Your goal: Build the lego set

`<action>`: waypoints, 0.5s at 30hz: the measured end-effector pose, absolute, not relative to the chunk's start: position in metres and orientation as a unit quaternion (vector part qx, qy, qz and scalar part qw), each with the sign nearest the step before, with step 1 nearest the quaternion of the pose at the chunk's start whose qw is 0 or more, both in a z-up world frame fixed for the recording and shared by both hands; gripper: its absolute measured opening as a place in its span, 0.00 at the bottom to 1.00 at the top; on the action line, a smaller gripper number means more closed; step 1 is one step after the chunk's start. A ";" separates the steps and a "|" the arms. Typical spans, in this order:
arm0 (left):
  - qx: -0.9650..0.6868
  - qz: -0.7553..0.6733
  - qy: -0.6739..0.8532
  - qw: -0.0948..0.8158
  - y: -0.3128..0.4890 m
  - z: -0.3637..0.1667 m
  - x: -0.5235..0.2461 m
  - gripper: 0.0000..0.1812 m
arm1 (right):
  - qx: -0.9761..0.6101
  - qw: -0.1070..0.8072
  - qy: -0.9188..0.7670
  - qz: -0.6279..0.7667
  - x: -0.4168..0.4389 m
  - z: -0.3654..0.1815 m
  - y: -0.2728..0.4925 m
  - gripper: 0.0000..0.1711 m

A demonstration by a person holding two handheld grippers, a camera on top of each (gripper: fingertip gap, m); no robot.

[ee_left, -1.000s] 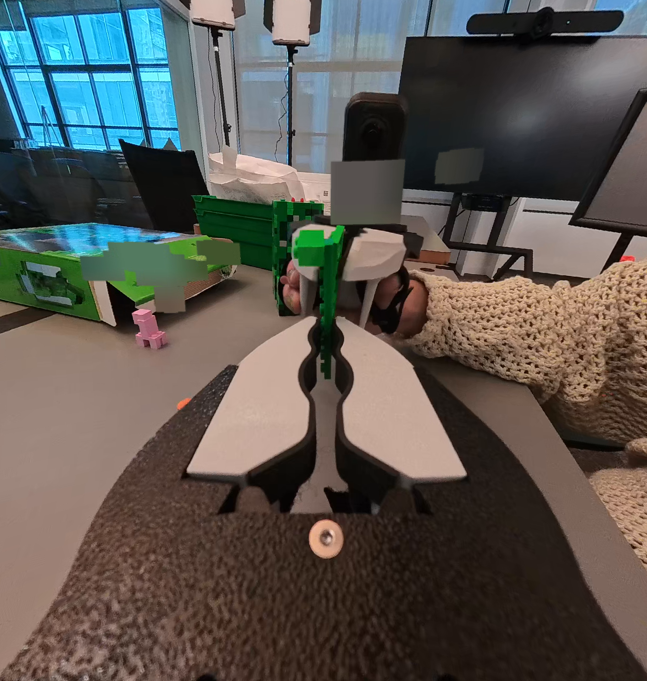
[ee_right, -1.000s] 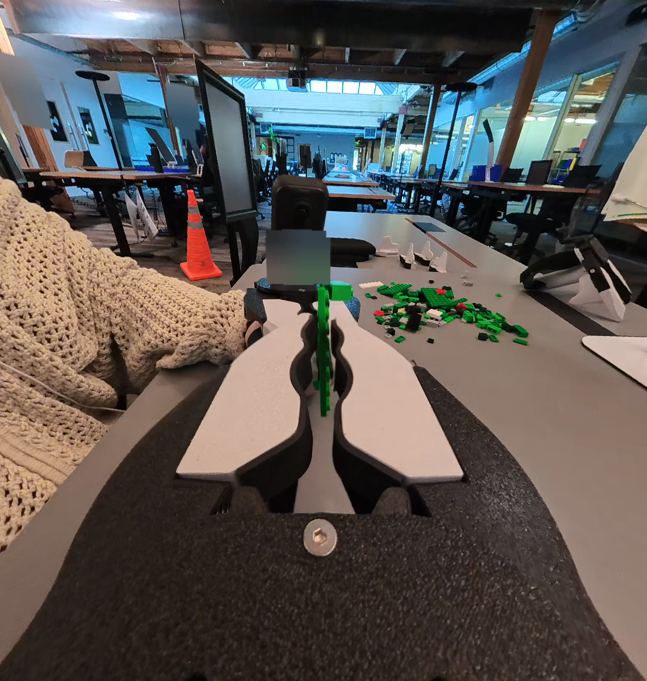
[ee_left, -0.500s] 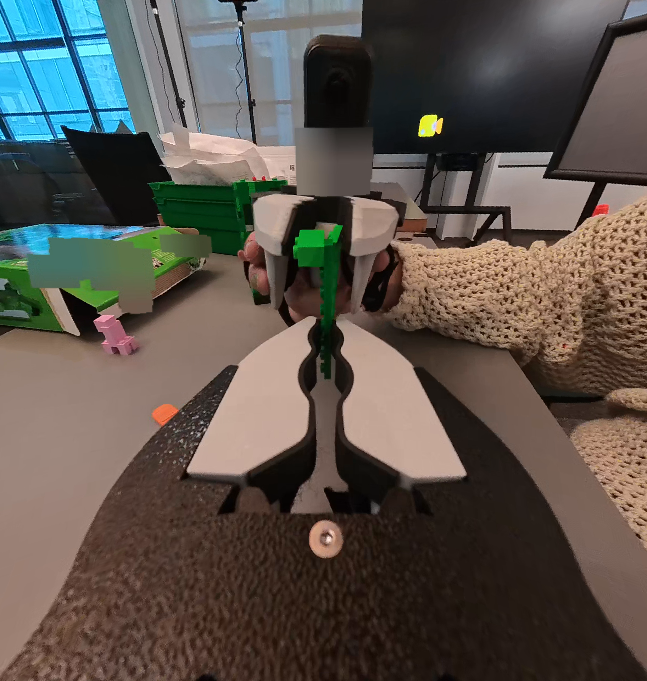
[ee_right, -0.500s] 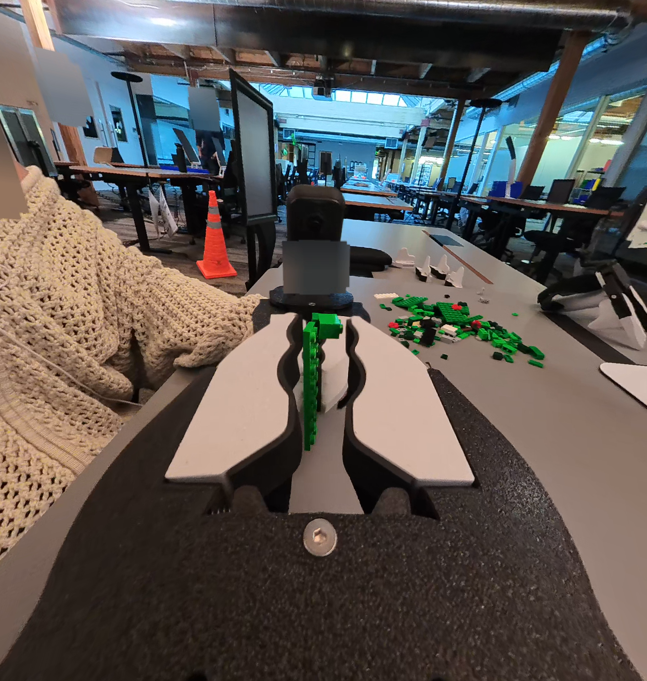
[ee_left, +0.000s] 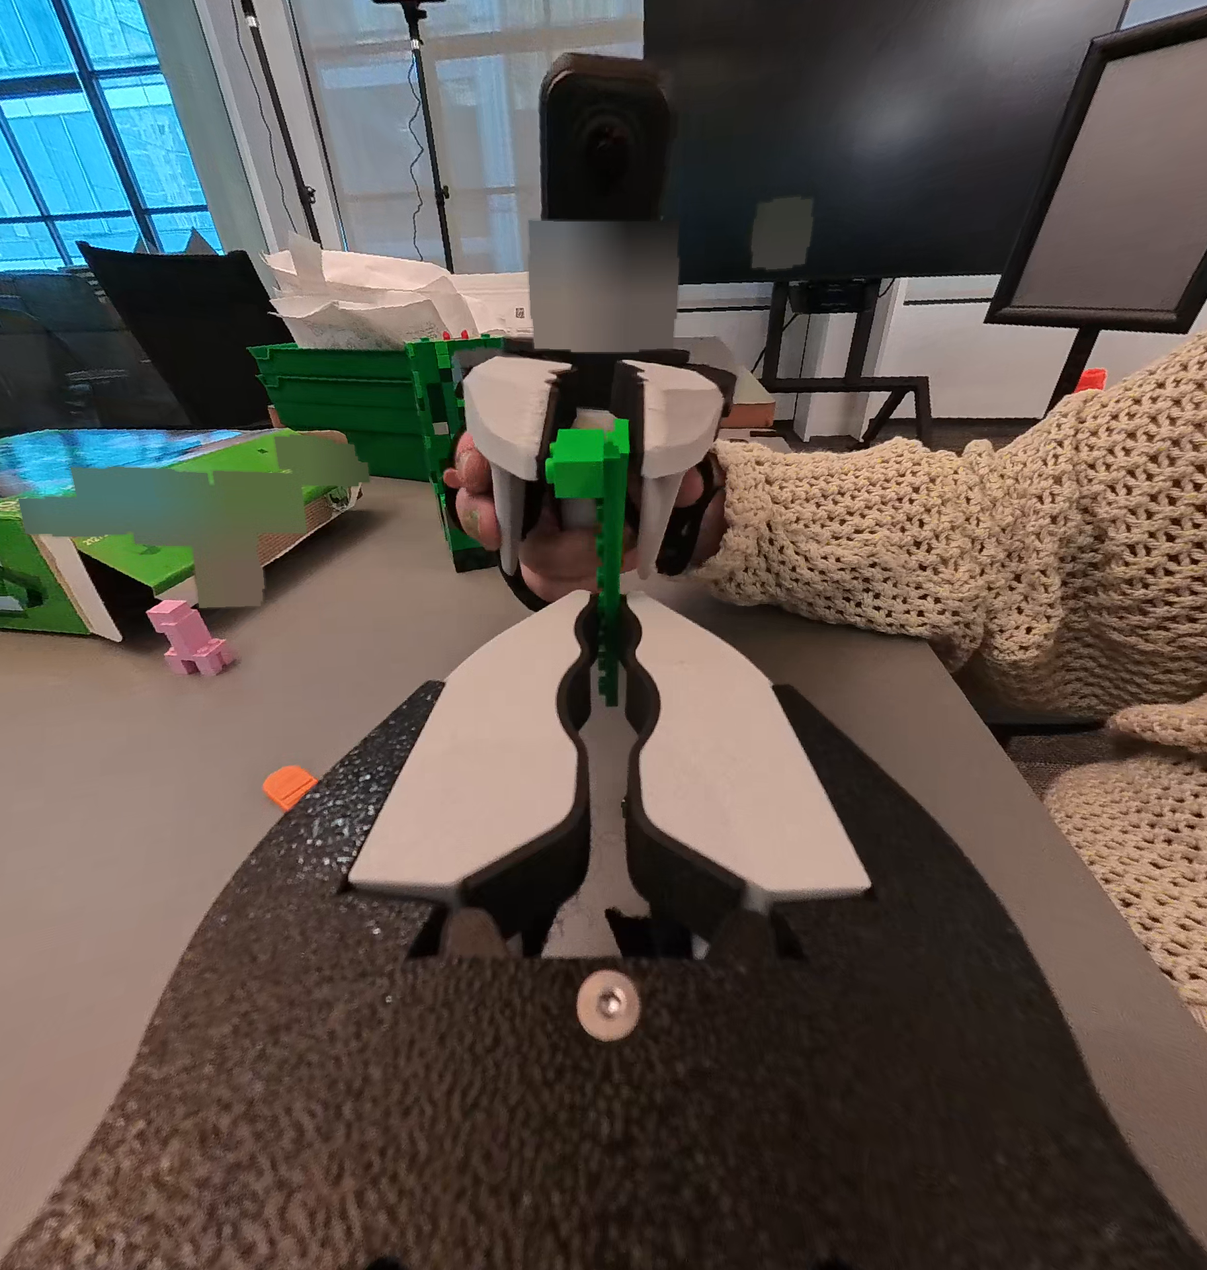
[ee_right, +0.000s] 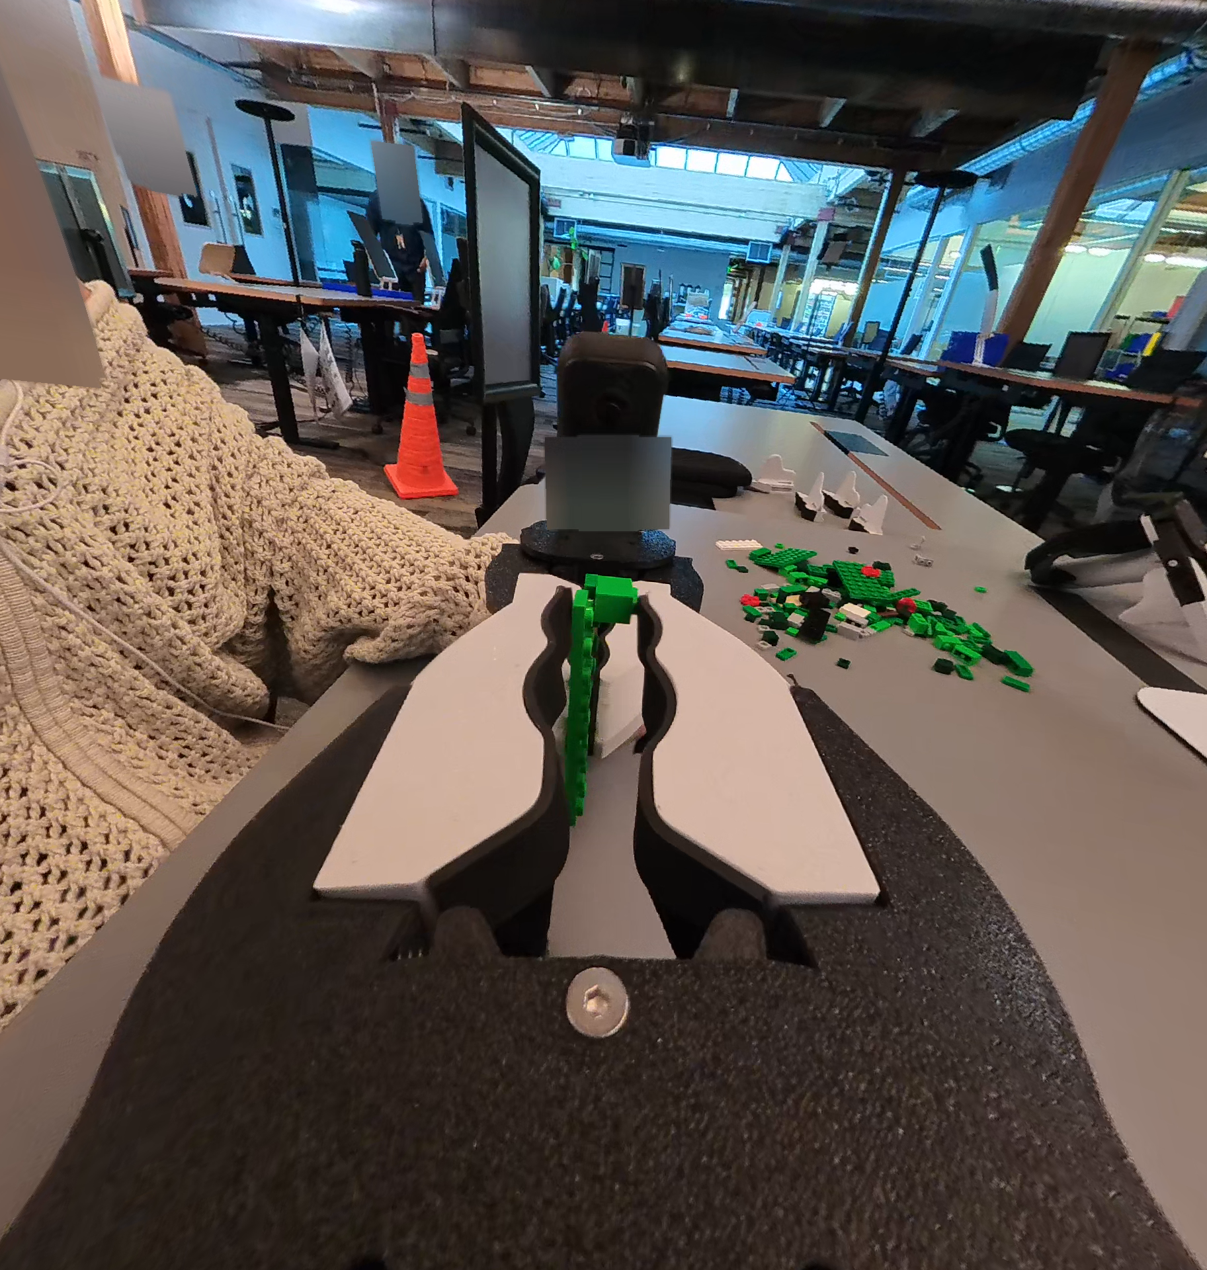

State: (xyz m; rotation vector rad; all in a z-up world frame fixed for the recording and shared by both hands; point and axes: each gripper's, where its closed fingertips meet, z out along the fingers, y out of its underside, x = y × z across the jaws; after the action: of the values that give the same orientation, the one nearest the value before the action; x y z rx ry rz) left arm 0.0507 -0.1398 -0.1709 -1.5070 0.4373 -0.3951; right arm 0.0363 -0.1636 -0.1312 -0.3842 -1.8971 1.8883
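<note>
While the left tongs are pinching an upright green Lego plate, the right tongs are standing spread around it above the grey tabletop.

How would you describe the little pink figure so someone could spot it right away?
Find the green box lying on the grey table, left of the claws. The pink figure stands just in front of the box's open end. It is the only pink thing there; the nearby small orange piece lies flat.

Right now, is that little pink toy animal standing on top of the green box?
No, the pink toy animal stands on the grey table, just in front of the green box.
</note>
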 end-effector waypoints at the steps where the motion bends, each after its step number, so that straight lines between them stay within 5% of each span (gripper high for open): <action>1: -0.674 -0.175 0.195 0.691 -0.140 -0.171 0.050 0.02 | -0.140 0.216 -0.684 0.683 0.036 -0.131 -0.164 0.10; 15: -0.628 -0.211 0.106 0.741 -0.142 -0.151 0.027 0.02 | -0.171 0.240 -0.681 0.671 0.027 -0.135 -0.151 0.13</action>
State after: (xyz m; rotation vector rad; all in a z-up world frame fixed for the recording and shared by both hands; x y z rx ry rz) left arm 0.0269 -0.1416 -0.1514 -1.3772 0.2329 -0.4625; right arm 0.0268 -0.1507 -0.1347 -0.4672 -1.8624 1.8351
